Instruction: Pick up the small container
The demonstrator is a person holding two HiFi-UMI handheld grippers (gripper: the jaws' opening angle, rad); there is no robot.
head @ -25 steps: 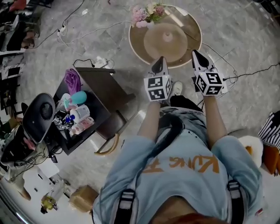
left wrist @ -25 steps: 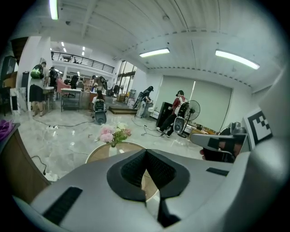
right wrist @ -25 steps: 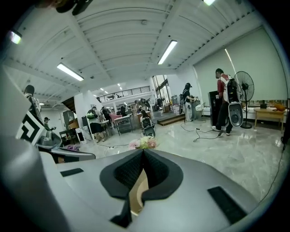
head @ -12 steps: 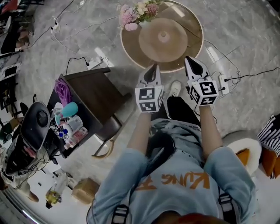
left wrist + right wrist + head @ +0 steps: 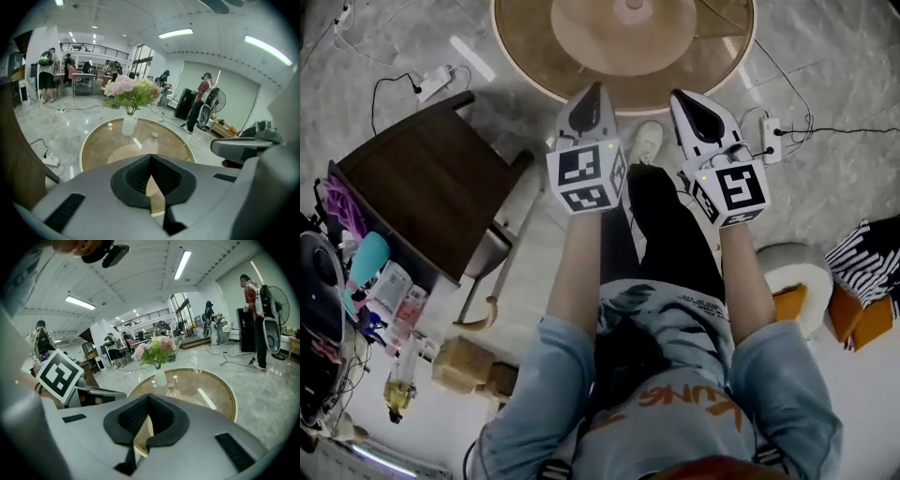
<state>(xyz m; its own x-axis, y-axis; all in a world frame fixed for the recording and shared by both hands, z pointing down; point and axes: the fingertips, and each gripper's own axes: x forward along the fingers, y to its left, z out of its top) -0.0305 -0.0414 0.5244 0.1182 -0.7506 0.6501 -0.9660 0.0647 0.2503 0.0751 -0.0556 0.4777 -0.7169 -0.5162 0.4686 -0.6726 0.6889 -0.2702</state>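
Both grippers are held out in front of the person, side by side over the floor. In the head view the left gripper (image 5: 592, 91) and the right gripper (image 5: 684, 99) point at the near rim of a round glass table (image 5: 525, 70). Each gripper view shows its pads pressed together with nothing between them: left gripper (image 5: 150, 157), right gripper (image 5: 149, 397). Several small containers, among them a teal one (image 5: 367, 259) and a pale bottle (image 5: 392, 287), lie in clutter at the far left, well away from both grippers.
A dark wooden side table (image 5: 422, 187) stands left of the grippers. A vase of flowers (image 5: 129, 123) sits on the round table's far side. Cables and a power strip (image 5: 769, 139) lie on the marble floor. People stand in the background.
The person has stepped toward the round table, which now fills the top of the head view. The side table and clutter have slid left and down. Both grippers stay shut.
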